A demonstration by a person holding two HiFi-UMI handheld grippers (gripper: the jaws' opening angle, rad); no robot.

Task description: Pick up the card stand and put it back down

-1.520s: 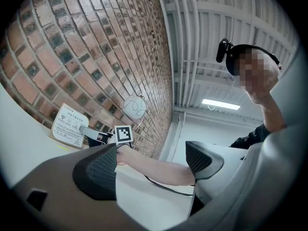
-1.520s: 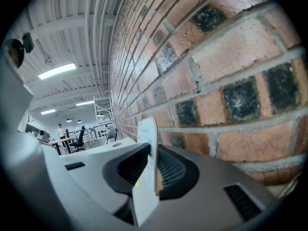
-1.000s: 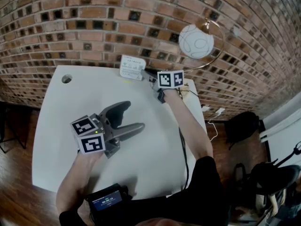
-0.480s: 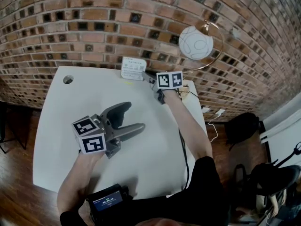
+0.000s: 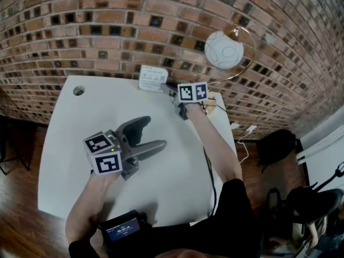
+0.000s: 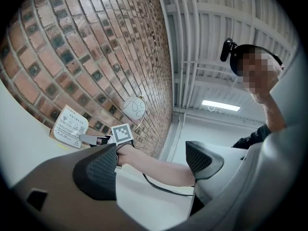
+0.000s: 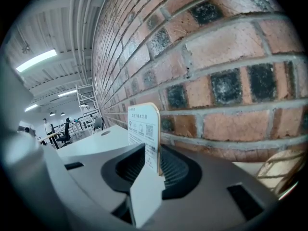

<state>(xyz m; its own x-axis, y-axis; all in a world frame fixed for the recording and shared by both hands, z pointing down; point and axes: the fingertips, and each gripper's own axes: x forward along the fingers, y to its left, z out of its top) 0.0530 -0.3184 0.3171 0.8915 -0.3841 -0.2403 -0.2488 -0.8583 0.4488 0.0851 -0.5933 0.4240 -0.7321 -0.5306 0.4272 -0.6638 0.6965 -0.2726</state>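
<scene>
The card stand (image 5: 152, 78), a white printed card with a thin wooden edge, stands upright at the table's back edge close to the brick wall. My right gripper (image 5: 168, 86) reaches it from the right and is shut on it. In the right gripper view the card stand (image 7: 144, 129) sits edge-on between the two ribbed pads of the right gripper (image 7: 153, 165). My left gripper (image 5: 153, 133) lies over the middle of the white table (image 5: 70, 144), open and with nothing in it. From the left gripper (image 6: 151, 165) the card stand (image 6: 70, 127) shows far off.
A lamp with a white globe (image 5: 223, 48) and a brass ring stands at the back right, its base (image 5: 212, 104) just right of my right hand. A black cable (image 5: 208, 171) runs along the right arm. The table has a round hole (image 5: 78, 91) at its back left.
</scene>
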